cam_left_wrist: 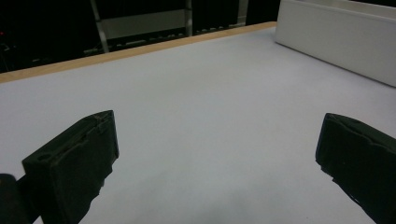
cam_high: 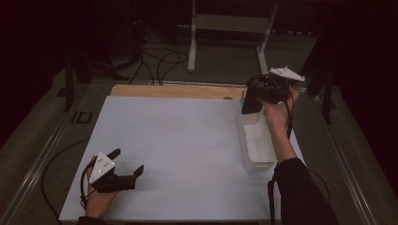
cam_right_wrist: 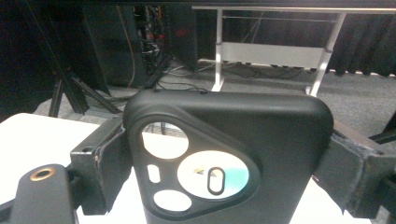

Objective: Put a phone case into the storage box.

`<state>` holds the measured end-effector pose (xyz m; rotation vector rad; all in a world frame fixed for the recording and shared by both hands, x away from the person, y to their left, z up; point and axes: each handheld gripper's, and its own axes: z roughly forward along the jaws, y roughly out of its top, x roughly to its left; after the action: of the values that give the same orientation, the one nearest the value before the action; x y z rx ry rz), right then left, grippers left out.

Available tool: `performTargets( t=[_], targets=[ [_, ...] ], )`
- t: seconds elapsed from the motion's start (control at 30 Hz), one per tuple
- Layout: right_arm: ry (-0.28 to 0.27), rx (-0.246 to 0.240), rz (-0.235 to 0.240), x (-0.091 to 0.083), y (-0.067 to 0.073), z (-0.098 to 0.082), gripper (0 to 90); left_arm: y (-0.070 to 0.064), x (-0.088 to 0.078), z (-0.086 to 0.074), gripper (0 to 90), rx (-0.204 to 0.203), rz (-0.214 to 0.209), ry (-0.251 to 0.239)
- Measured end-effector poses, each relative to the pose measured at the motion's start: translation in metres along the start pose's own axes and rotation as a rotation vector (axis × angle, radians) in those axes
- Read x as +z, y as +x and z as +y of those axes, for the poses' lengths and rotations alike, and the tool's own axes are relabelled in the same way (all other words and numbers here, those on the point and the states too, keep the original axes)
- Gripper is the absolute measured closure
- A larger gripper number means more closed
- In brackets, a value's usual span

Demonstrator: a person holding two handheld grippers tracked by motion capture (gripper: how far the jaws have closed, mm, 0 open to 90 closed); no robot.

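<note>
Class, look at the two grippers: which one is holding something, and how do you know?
The right gripper, raised over the white bin, clamps a black phone case between its jaws. The left gripper sits low over the table, jaws apart with nothing between them.

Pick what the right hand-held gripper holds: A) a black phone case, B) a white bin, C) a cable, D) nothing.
A: the right hand-held gripper has its jaws pressed on both sides of a black phone case with camera cut-outs, held above the white bin.
</note>
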<state>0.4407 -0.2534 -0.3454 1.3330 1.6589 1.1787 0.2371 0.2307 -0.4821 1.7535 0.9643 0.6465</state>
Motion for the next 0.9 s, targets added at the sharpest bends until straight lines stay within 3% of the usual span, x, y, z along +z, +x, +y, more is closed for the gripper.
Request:
performTargets(
  t=[0.2,0.57,0.9],
  targets=[
    [0.007,-0.01,-0.027,0.005,-0.003,-0.002,13.5,0.0,0.0,0.0,0.0,-0.001,0.0,-0.001],
    [0.027,0.02,-0.066,0.012,-0.014,-0.01,13.4,0.0,0.0,0.0,0.0,0.001,-0.003,-0.002],
    [0.043,0.024,-0.067,0.02,-0.016,-0.017,13.3,-0.001,0.0,0.0,0.0,0.003,-0.003,-0.001]
  ],
)
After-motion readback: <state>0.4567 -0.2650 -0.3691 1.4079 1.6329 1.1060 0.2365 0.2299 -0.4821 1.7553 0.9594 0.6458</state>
